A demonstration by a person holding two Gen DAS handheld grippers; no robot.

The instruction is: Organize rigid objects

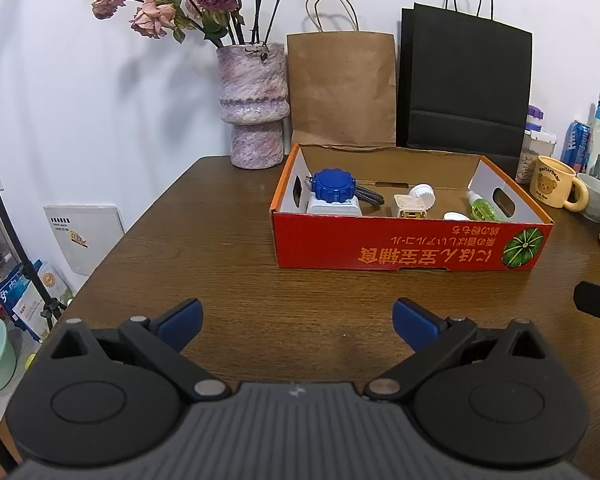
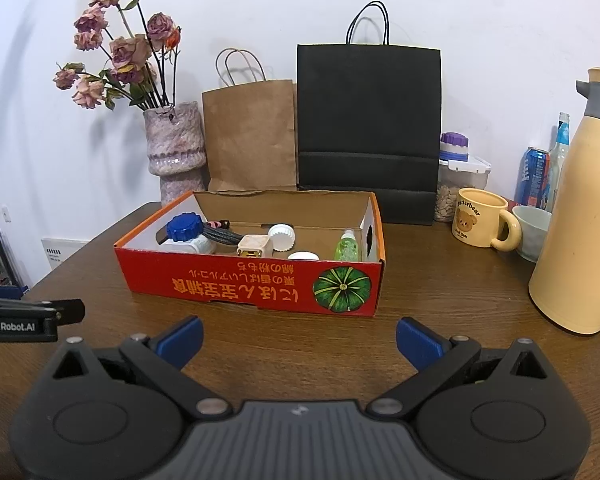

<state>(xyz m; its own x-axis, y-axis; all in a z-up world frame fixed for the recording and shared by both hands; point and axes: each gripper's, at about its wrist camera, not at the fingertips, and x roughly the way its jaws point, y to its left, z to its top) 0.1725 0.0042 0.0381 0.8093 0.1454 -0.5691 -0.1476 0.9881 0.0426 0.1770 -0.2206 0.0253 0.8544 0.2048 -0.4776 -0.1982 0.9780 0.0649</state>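
1. Ahead of my left gripper, across a stretch of bare brown wooden table, sits the red cardboard box with the green pumpkin print. My left fingers stand wide apart, holding nothing, blue pads well short of the box. Inside it lie a white bottle with a blue ribbed cap at the left end, a dark braided cable behind it, a cream square charger plug in the middle, a white round lid just behind that, and a small green bottle at the right end. A mottled pink vase of dried roses stands beyond the box's left corner.

2. From my right gripper, the same box lies ahead and slightly left, apart from my fingers, which are also spread wide and empty. The blue-capped bottle, plug and green bottle rest inside. To the right, well clear of the box, stand a yellow bear mug and a tall cream thermos jug. My left gripper's black tip shows at the left edge.
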